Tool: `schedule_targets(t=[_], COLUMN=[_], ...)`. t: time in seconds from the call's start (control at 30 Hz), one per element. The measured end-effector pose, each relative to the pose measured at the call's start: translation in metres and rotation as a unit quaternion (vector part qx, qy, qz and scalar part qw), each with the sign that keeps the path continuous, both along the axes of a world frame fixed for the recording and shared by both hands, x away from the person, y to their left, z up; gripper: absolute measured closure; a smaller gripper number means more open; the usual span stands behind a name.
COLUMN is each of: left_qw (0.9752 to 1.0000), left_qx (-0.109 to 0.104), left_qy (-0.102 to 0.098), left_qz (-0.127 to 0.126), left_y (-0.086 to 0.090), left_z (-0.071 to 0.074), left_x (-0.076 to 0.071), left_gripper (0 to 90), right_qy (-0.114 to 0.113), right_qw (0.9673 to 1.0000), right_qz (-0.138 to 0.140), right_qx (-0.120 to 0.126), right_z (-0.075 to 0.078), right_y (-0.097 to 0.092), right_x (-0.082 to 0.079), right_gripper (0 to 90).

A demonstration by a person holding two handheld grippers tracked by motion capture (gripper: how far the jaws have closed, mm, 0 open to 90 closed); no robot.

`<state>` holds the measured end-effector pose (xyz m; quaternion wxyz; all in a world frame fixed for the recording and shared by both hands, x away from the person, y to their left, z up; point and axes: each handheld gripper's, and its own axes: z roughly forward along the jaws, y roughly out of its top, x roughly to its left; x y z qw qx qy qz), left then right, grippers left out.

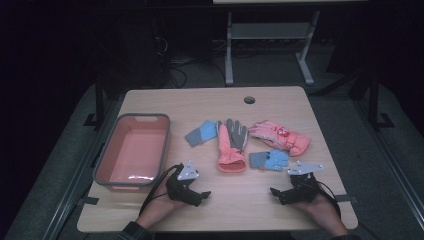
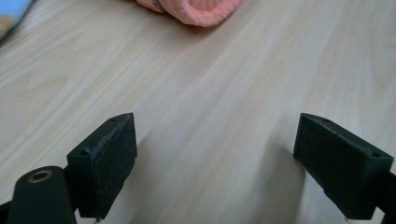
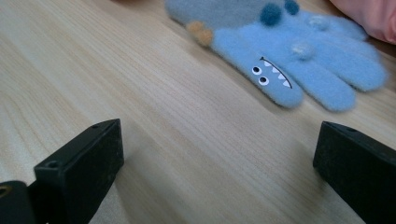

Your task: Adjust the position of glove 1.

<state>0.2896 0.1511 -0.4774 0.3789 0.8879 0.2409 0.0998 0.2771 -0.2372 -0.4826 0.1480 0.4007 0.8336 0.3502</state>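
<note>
Right claw (image 3: pixel 217 163) rests wide open w/ nothing in it, low on the worktop (image 1: pixel 240 200), aimed at the fuzzy blue knit glove (image 3: pixel 299 60) just ahead, prob the next pick. Left claw (image 2: pixel 215 163) is also wide & empty, facing the puffy pink glove's cuff (image 2: pixel 201 9). Gloves lie flat mid-worktop, beside the smooth rigid pink bin (image 1: pixel 107 162), likely their destination

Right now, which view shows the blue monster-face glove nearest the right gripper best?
The right gripper view: the blue glove lies close ahead, so its eyes, teeth and pompoms read clearly. The high view shows that glove small, lying flat beside the pink glove, its face not legible. The left gripper view has a blue patch at its top-left corner; which glove, I cannot tell.
</note>
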Motion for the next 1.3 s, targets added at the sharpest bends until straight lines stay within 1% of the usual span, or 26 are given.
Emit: schedule_targets(t=[0.37, 0.4, 0.43, 0.47, 0.5, 0.53, 0.57, 0.6, 0.63, 0.67, 0.7, 0.73, 0.8, 0.9, 0.93, 0.97, 1.0, 1.03, 1.1, 1.17, 1.23, 1.3], left_qw=[1.0000, 1.0000, 1.0000, 1.0000, 1.0000, 1.0000, 1.0000, 1.0000, 1.0000, 1.0000, 1.0000, 1.0000, 1.0000, 1.0000, 1.0000, 1.0000, 1.0000, 1.0000, 1.0000, 1.0000, 1.0000, 1.0000], left_qx=[0.001, 0.001, 0.002, 0.002, 0.002, 0.002, 0.002, 0.002, 0.002, 0.001, 0.001, 0.001, 0.001, 0.002, 0.002, 0.002, 0.001, 0.001, 0.001, 0.001, 0.002, 0.001], left_qy=[0.000, 0.000, -0.001, -0.002, -0.002, -0.002, -0.002, -0.003, -0.002, -0.002, -0.002, -0.002, -0.002, -0.003, -0.003, -0.003, -0.002, -0.001, -0.001, -0.001, -0.001, 0.000], left_qz=[-0.004, -0.004, -0.004, -0.005, -0.004, -0.004, -0.004, -0.005, -0.004, -0.004, -0.004, -0.005, -0.005, -0.006, -0.006, -0.006, -0.007, -0.007, -0.007, -0.007, -0.008, -0.007], left_y=[0.001, 0.001, 0.001, 0.001, 0.001, 0.001, 0.001, 0.001, 0.001, 0.001, 0.001, 0.000, 0.000, 0.001, 0.001, 0.001, 0.000, 0.000, 0.000, 0.000, 0.000, 0.000], left_z=[0.000, 0.000, 0.000, 0.000, 0.000, 0.000, 0.000, 0.000, 0.000, 0.000, 0.000, 0.000, 0.000, 0.000, 0.000, 0.000, 0.000, 0.000, 0.000, 0.000, 0.000, 0.000], left_x=[0.000, 0.001, 0.001, 0.001, 0.001, 0.001, 0.001, 0.001, 0.001, 0.001, 0.001, 0.001, 0.001, 0.001, 0.001, 0.001, 0.001, 0.002, 0.002, 0.002, 0.002, 0.002], left_gripper=[12.4, 12.4, 12.4, 12.4, 12.4, 12.4, 12.4, 12.4, 12.4, 12.4, 12.3, 12.3, 12.4, 12.4, 12.4, 12.4, 12.4, 12.4, 12.4, 12.4, 12.4, 12.4], right_qy=[0.000, -0.001, -0.001, -0.004, -0.005, -0.002, -0.002, -0.003, -0.003, -0.015, -0.014, -0.013, -0.014, -0.008, -0.008, -0.006, -0.008, -0.006, -0.002, -0.002, -0.001, -0.003], right_qw=[1.0000, 1.0000, 1.0000, 1.0000, 1.0000, 1.0000, 1.0000, 1.0000, 1.0000, 0.9998, 0.9998, 0.9998, 0.9996, 0.9995, 0.9995, 0.9994, 0.9994, 0.9994, 0.9994, 0.9995, 0.9991, 0.9990], right_qz=[0.000, -0.001, -0.001, 0.002, 0.002, 0.000, 0.000, -0.001, -0.003, -0.008, -0.009, -0.009, -0.011, -0.013, -0.013, -0.013, -0.013, -0.012, -0.006, -0.004, 0.002, 0.004], right_qx=[0.000, 0.004, 0.004, 0.004, 0.003, 0.002, 0.002, -0.001, 0.000, 0.009, 0.012, 0.016, 0.019, 0.028, 0.028, 0.030, 0.030, 0.031, 0.033, 0.032, 0.042, 0.044], right_z=[0.000, 0.000, 0.000, 0.002, 0.004, 0.006, 0.006, 0.007, 0.009, 0.014, 0.016, 0.018, 0.022, 0.025, 0.025, 0.025, 0.026, 0.026, 0.027, 0.028, 0.030, 0.030], right_y=[0.000, 0.000, 0.000, -0.001, -0.001, 0.000, 0.000, 0.000, 0.000, 0.000, 0.000, 0.000, 0.001, 0.003, 0.003, 0.004, 0.004, 0.006, 0.009, 0.010, 0.015, 0.016], right_x=[0.000, -0.002, -0.002, -0.003, -0.004, -0.004, -0.004, -0.004, -0.004, -0.004, -0.004, -0.004, -0.002, 0.004, 0.004, 0.006, 0.008, 0.012, 0.016, 0.018, 0.022, 0.025], right_gripper=[1.4, 6.2, 6.2, 14.4, 18.2, 20.2, 20.2, 23.4, 27.9, 35.4, 41.5, 45.4, 55.0, 65.6, 65.6, 69.2, 73.8, 81.9, 88.3, 89.6, 89.9, 89.9])
